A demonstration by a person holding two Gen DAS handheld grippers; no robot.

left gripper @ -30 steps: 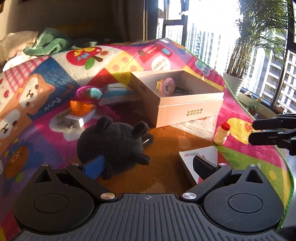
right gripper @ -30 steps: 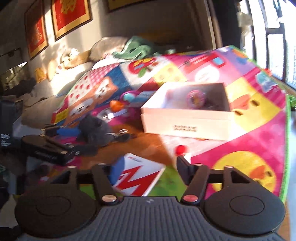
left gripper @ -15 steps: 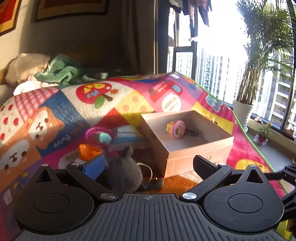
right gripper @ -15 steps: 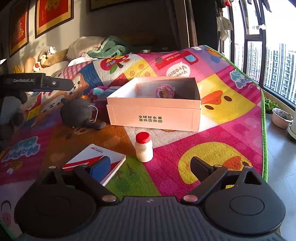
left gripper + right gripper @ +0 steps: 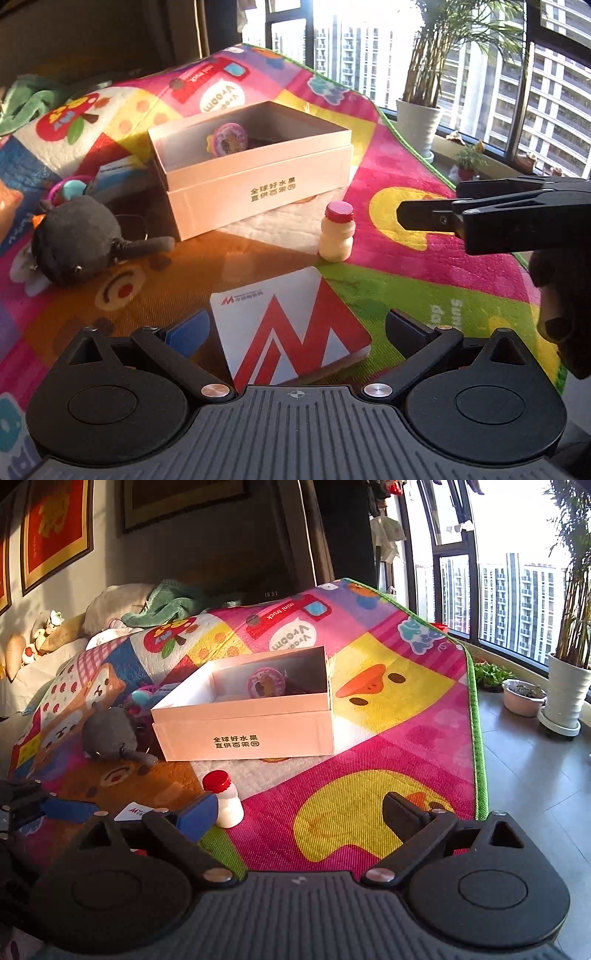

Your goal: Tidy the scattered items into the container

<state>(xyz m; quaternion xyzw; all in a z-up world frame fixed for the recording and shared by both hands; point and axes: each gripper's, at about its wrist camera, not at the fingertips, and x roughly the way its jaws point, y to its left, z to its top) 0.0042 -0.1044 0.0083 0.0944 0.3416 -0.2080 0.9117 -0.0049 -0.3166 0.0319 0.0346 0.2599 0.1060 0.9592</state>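
Left wrist view:
left gripper (image 5: 293,328): jaws wide apart, empty
booklet (image 5: 288,321): flat on play mat (image 5: 406,295), between the jaws; thin, stiff, likely needs an edge pinch
bottle (image 5: 336,236): ahead, upright; looks light, smooth, take the body
plush (image 5: 74,236): ahead-left; soft, squeezes anywhere
box (image 5: 258,184): beyond, open

Right wrist view:
right gripper (image 5: 299,812): jaws spread, empty
bottle (image 5: 223,799): just beside left jaw
box (image 5: 243,716): straight ahead

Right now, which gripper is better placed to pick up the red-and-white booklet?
Left. The left gripper is open with the booklet directly between its fingers; the right gripper sits nearer the small bottle.
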